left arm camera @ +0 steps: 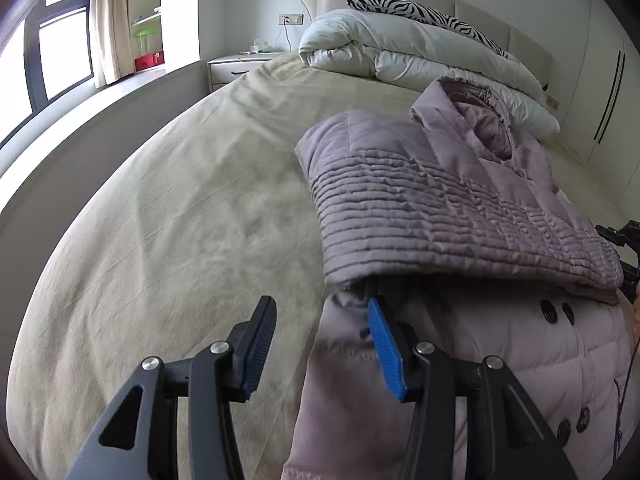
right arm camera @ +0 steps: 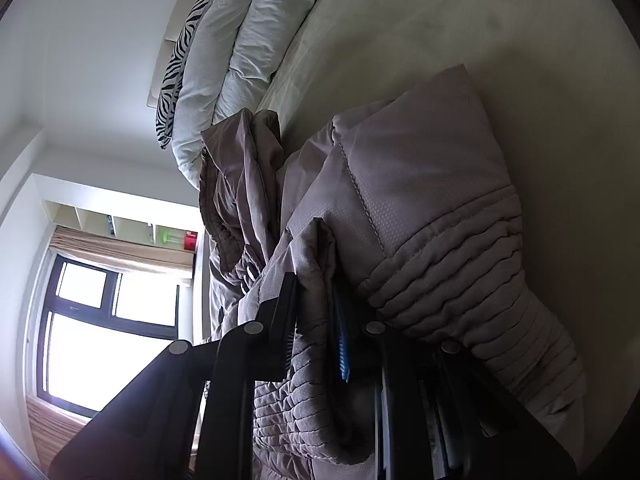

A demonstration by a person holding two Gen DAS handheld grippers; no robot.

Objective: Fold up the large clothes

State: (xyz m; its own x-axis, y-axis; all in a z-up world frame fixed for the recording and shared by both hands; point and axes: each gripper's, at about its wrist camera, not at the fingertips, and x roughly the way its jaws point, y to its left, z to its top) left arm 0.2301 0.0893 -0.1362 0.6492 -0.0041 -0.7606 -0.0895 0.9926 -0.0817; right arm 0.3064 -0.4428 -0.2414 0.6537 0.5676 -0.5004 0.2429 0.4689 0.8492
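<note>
A mauve quilted coat [left arm camera: 460,208] lies on the beige bed [left arm camera: 192,208], with one sleeve folded across its body and dark buttons showing lower down. My left gripper [left arm camera: 320,316] is open, its jaws wide apart at the coat's left edge; the blue-padded fingertip [left arm camera: 386,348] touches the fabric, the other is over bare sheet. In the right wrist view the camera is rolled sideways. My right gripper [right arm camera: 316,308] is shut on a fold of the coat [right arm camera: 420,208], with fabric pinched between its pads. The right gripper's body shows at the left wrist view's right edge [left arm camera: 620,240].
A rolled white duvet [left arm camera: 400,48] and a zebra-print pillow [left arm camera: 424,12] lie at the headboard. A white nightstand [left arm camera: 236,66] stands at the bed's far left corner. A window [left arm camera: 52,52] with curtains is left. Wardrobe doors [left arm camera: 608,92] are right.
</note>
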